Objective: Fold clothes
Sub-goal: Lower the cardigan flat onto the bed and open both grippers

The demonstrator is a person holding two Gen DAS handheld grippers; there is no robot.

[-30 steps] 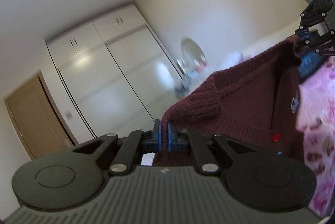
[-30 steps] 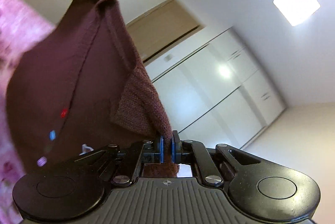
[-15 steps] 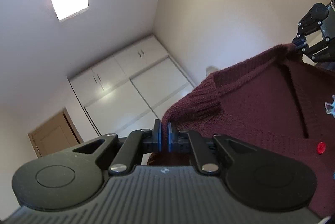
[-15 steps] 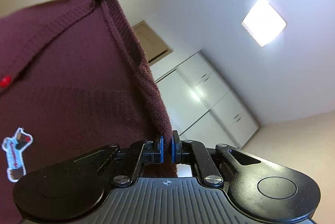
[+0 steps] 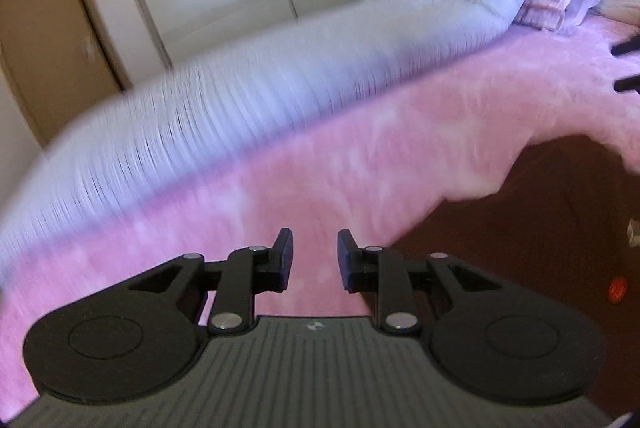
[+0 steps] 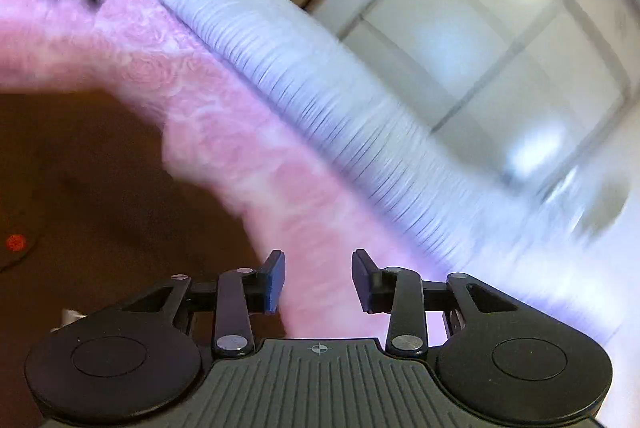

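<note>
A maroon knit cardigan (image 5: 560, 220) with a red button (image 5: 617, 289) lies on the pink bedspread (image 5: 360, 164), at the lower right in the left wrist view. My left gripper (image 5: 314, 260) hangs just left of its edge, jaws opening, nothing between them. In the right wrist view the cardigan (image 6: 100, 188) fills the lower left, its red button (image 6: 16, 242) near the edge. My right gripper (image 6: 318, 280) is beside the cardigan's right edge over the bedspread (image 6: 248, 148), jaws opening and empty. The right gripper's fingertips (image 5: 626, 66) show at the far right of the left view. Both views are motion-blurred.
A ribbed lilac-white blanket (image 5: 208, 100) runs along the far side of the bed, with a lilac pillow (image 5: 560, 0) at its end. White wardrobe doors (image 6: 500, 40) and a wooden door (image 5: 36, 28) stand behind the bed.
Both grippers held the cardigan's shoulders up in the air, shut on the knit. Now they have swung down to the bed, let go and stand open; the cardigan lies on the bedspread.
</note>
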